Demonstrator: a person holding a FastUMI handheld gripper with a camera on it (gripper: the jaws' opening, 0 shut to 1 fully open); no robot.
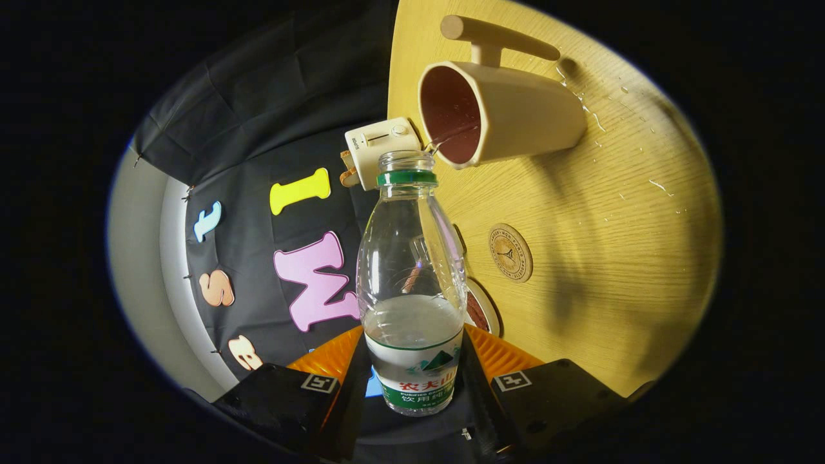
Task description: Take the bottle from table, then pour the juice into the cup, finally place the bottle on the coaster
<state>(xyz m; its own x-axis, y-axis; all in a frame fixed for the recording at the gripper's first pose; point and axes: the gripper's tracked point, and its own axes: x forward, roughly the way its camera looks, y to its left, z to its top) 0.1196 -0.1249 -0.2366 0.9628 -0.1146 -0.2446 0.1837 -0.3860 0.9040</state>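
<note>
Gripper (412, 380) fingers pinch the lower body of a clear plastic bottle (412, 283), one on each side of its label, tipping its uncapped mouth to the rim of a cream cup (496, 113) as a thin stream runs in. The bottle, green ring at its neck, appears about a third full of clear liquid. Droplets (593, 116) already dot the wooden table (612, 258) beside the cup. The stream enters right at the lip, so a small drift of the mouth would likely spill more; a loosened grip could let the slick bottle slide. A round coaster (510, 252) lies near, between cup and fingers.
</note>
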